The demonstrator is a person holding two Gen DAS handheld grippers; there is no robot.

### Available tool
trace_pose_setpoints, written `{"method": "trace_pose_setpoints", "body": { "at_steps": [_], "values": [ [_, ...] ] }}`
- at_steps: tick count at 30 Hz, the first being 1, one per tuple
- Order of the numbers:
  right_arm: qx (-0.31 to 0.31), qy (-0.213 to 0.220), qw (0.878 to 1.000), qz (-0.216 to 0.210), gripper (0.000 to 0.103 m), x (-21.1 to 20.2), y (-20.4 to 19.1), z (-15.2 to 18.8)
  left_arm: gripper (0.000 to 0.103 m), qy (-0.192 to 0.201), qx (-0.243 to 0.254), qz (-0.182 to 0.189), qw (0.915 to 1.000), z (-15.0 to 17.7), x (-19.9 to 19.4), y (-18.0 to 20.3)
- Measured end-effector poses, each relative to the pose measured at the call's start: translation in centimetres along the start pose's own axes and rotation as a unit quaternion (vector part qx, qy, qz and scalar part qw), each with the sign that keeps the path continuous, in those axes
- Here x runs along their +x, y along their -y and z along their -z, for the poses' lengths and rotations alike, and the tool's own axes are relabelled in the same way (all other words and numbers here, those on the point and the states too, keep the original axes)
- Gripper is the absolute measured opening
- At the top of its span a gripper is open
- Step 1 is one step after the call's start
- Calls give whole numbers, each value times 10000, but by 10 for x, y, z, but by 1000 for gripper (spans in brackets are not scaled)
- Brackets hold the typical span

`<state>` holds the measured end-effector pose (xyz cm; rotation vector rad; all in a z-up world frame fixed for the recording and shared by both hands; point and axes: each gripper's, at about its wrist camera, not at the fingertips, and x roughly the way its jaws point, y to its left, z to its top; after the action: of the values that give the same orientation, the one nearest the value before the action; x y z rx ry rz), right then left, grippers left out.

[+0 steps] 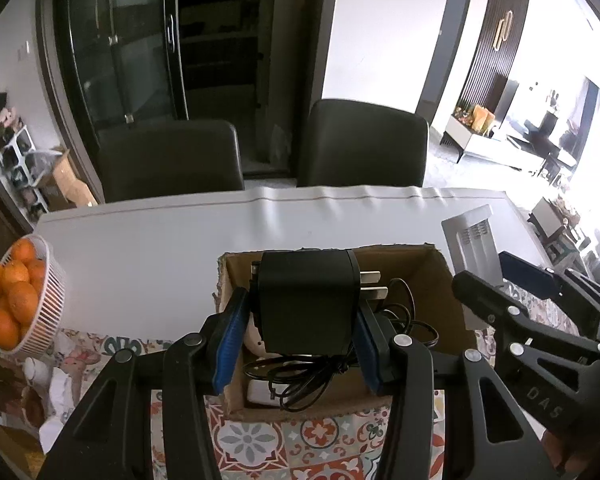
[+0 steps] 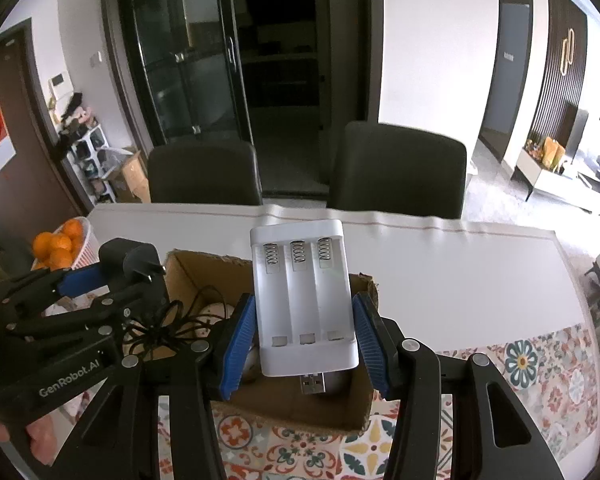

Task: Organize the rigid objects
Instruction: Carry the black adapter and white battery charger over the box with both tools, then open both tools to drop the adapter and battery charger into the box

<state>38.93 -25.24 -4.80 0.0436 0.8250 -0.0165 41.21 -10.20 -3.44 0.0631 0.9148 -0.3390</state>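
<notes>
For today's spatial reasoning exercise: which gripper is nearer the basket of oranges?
Left. The left gripper, holding the black adapter, is next to the basket; the right gripper, holding the charger, is beyond it, farther off.

My black plug adapter (image 1: 308, 300) hangs above the open cardboard box (image 1: 440, 280), its two metal prongs pointing right and its thin black cord trailing down into the box. My white battery charger (image 2: 306, 300) is also over the box, standing upright with three empty slots and their springs at the top, a USB plug sticking out below.
</notes>
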Motion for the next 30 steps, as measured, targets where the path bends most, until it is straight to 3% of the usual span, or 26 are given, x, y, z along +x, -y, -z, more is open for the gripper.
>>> {"method": "trace_pose_setpoints", "body": {
  "at_steps": [11, 21, 24, 30],
  "values": [
    [118, -871, 9961, -114, 50, 66, 12, 4, 49, -516, -84, -166, 9985, -4, 54, -7],
    [27, -1210, 9925, -156, 49, 91, 10, 9, 50, -980, -150, -203, 9949, 2, 86, -8],
    [66, -1207, 9926, -103, 49, 92, 13, 11, 58, -945, -115, -181, 9953, 2, 85, -7],
    [148, -1105, 9938, -40, 49, 77, 17, 15, 68, -653, 10, -474, 9967, 4, 60, -1]
  ]
}}
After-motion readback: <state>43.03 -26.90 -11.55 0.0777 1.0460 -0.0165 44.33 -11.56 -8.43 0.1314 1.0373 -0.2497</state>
